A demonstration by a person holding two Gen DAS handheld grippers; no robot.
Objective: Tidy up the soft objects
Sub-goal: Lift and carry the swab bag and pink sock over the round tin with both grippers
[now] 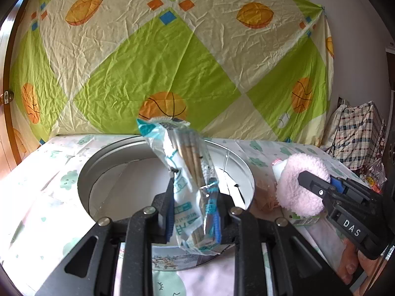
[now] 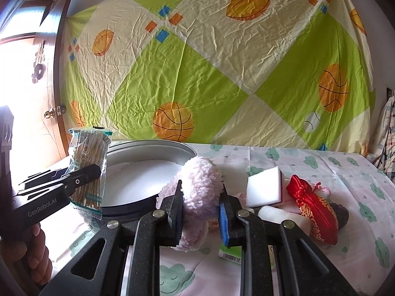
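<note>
My left gripper [image 1: 193, 197] is shut on a clear plastic pack of cotton swabs [image 1: 187, 172] and holds it upright above the round metal tin [image 1: 244, 172]. In the right wrist view the pack [image 2: 90, 162] stands at the left with the left gripper [image 2: 92, 170] on it, over the tin [image 2: 148, 145]. My right gripper [image 2: 201, 192] is shut on a fluffy pink puff [image 2: 197, 185], held just right of the tin. The puff [image 1: 298, 185] and the right gripper [image 1: 305, 176] also show in the left wrist view.
A white sponge block [image 2: 265, 187], a red satin pouch [image 2: 313, 209], white cloth [image 2: 279, 217] and a dark item [image 2: 342, 215] lie on the cloud-print sheet [image 2: 321, 162] to the right. A patterned sheet [image 2: 222, 74] hangs behind. A checked bag [image 1: 358, 138] sits far right.
</note>
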